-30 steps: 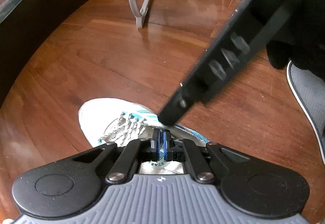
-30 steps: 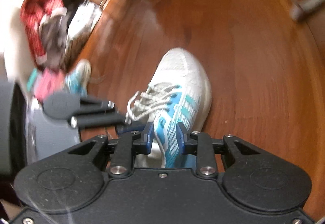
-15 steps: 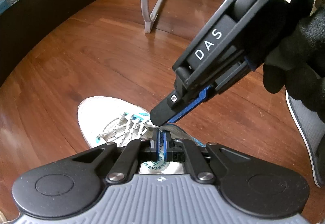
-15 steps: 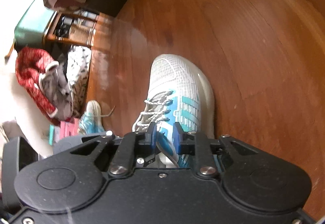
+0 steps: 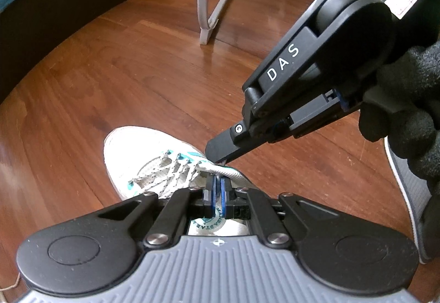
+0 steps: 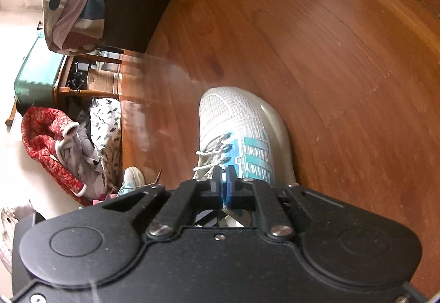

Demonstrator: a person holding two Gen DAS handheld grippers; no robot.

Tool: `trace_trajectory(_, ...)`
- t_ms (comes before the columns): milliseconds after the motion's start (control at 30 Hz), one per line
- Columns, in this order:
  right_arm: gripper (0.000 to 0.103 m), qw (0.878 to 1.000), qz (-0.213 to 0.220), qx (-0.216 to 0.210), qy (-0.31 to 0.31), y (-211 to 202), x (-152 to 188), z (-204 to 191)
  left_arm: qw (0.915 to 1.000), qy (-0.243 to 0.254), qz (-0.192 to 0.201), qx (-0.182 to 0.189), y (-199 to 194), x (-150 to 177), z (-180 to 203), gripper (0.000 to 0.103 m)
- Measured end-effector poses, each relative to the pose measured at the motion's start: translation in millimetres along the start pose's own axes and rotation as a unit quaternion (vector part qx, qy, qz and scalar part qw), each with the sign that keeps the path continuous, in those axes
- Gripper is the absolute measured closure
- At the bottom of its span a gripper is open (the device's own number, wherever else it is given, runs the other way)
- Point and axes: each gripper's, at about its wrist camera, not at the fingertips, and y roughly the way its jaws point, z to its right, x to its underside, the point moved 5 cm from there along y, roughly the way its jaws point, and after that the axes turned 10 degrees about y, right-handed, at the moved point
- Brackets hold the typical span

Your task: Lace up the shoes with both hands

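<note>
Since a second ago, my right gripper [image 6: 223,184] has been rolling about its own line and drawing its jaws together, so that the view across the floor is now sitting tilted; my left gripper [image 5: 217,193] has been keeping its place.

Item, floor [image 5: 115,77]: wooden boards, carrying everything below.

Item, shoe [image 5: 132,149]: white with teal stripes, lying just ahead of and below both sets of tongs, its long axis running away from me, toe far, collar near. Both grippers are working at the collar end, the right one reaching in from the right side of the left wrist view [image 5: 220,153].

Item, second shoe [image 6: 132,178]: lying off to the left, well apart, half hidden.

Item, lace [image 5: 217,168]: crossing the eyelets, its upper stretch running between the two tongs.

Item, left jaws: standing all but shut, pinching what I judge to be the lace over the tongue.

Item, right jaws: standing shut; their tip is touching the lace, but whether it is gripped I cannot tell.

Item, containers: a green box [image 6: 38,72] far left, contents unseen.

Judgement: next pull is needing the tongs drawn apart across the shoe.
</note>
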Motion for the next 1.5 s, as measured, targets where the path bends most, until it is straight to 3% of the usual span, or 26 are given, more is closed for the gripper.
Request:
trace_trajectory(133,0.101,1.000,0.017,0.000,-0.016,-10,-6,-8,1.0000,0.003,-0.004,-0.002,-7,-3,0,0.099)
trace_trajectory(300,0.101,0.998,0.054,-0.014,-0.035,-37,-23,-28,0.9997,0.002,0.009,-0.022,-39,-6,-7,0.081)
trace_trajectory(367,0.101,0.996,0.072,-0.022,-0.042,-53,-31,-38,0.9991,-0.007,0.011,-0.041,-58,-9,-18,0.075)
trace_trajectory(500,0.101,0.992,0.107,-0.034,-0.065,-89,-42,-64,0.9957,-0.033,0.026,-0.082,-109,-20,-46,0.073)
trace_trajectory(667,0.101,0.984,0.140,-0.059,-0.091,-138,-45,-92,0.9843,-0.093,0.071,-0.132,-193,-39,-77,0.073)
trace_trajectory(767,0.101,0.980,0.155,-0.076,-0.098,-161,-41,-104,0.9773,-0.133,0.102,-0.129,-234,-42,-77,0.073)
trace_trajectory(900,0.101,0.976,0.162,-0.085,-0.116,-180,-33,-118,0.9723,-0.149,0.132,-0.123,-270,-42,-64,0.072)
trace_trajectory(1167,0.101,0.972,0.164,-0.092,-0.140,-195,-15,-138,0.9727,-0.153,0.137,-0.108,-276,-32,-43,0.071)
trace_trajectory(1200,0.100,0.971,0.164,-0.080,-0.152,-195,-14,-142,0.9715,-0.157,0.142,-0.107,-280,-31,-44,0.065)
trace_trajectory(1233,0.098,0.970,0.159,-0.060,-0.173,-193,-11,-146,0.9686,-0.169,0.149,-0.107,-284,-30,-46,0.046)
trace_trajectory(1267,0.096,0.969,0.148,-0.038,-0.194,-187,-7,-154,0.9641,-0.188,0.156,-0.104,-288,-29,-49,0.037)
trace_trajectory(1300,0.070,0.968,0.140,-0.016,-0.207,-184,-1,-160,0.9575,-0.214,0.166,-0.098,-293,-27,-52,0.031)
trace_trajectory(1333,0.029,0.967,0.135,0.006,-0.218,-183,6,-164,0.9497,-0.242,0.176,-0.091,-299,-24,-55,0.031)
trace_trajectory(1367,0.022,0.964,0.134,0.024,-0.228,-185,13,-167,0.9418,-0.266,0.186,-0.088,-304,-23,-57,0.031)
trace_trajectory(1500,0.018,0.952,0.140,0.083,-0.258,-202,47,-178,0.9248,-0.296,0.200,-0.130,-330,-24,-51,0.023)
